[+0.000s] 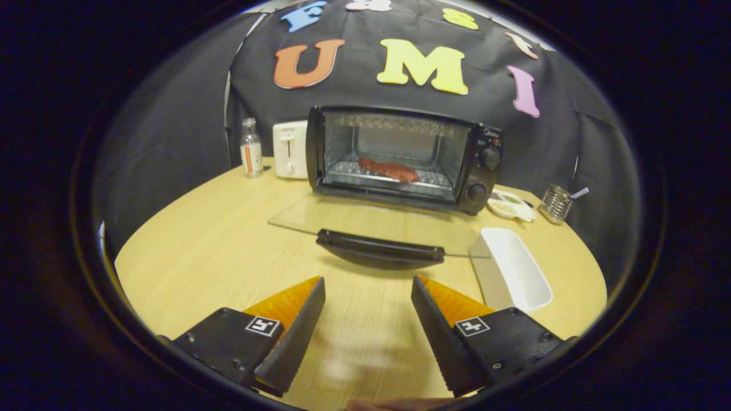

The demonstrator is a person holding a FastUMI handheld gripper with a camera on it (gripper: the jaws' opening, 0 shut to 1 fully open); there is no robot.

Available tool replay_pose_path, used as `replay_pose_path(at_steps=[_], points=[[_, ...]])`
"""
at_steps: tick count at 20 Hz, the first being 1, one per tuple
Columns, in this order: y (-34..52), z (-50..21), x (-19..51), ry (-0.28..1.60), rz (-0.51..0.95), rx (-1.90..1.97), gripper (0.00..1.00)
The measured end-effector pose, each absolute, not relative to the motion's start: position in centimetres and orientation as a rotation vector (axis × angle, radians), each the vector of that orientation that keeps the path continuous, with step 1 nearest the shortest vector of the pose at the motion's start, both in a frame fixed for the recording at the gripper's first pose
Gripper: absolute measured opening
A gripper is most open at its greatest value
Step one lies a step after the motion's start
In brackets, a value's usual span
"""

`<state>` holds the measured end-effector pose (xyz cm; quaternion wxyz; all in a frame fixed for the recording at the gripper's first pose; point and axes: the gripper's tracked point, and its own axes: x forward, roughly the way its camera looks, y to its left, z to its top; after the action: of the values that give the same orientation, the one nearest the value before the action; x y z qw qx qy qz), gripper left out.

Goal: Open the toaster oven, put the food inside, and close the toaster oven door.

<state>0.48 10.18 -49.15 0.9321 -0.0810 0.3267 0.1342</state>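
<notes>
While the toaster oven (400, 157) stood with its glass door (377, 228) folded down and the food (388, 169) on its rack, the gripper (368, 294) hovered short of the door handle (380, 248), jaws wide and empty.

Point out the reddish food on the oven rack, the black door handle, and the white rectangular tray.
Reddish food (389, 169): gripper view, its middle, on the rack.
Black door handle (380, 247): gripper view, bar's centre, just ahead of the open tool.
White rectangular tray (490, 268): gripper view, near side wall.

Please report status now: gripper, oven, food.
Gripper open, jaws empty, just short of door handle. Toaster oven door down flat; food on rack inside. Nothing between jaws and handle.
</notes>
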Motion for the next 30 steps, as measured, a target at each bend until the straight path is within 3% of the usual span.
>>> replay_pose_path(at_steps=[13, 17, 30], points=[[10.0, -51.0, 5.1, 0.767, 0.228, -0.004, 0.97], [8.6, -48.2, 8.5, 0.582, 0.156, -0.089, 0.97], [10.0, -45.2, 10.5, 0.515, 0.191, -0.104, 0.96]])
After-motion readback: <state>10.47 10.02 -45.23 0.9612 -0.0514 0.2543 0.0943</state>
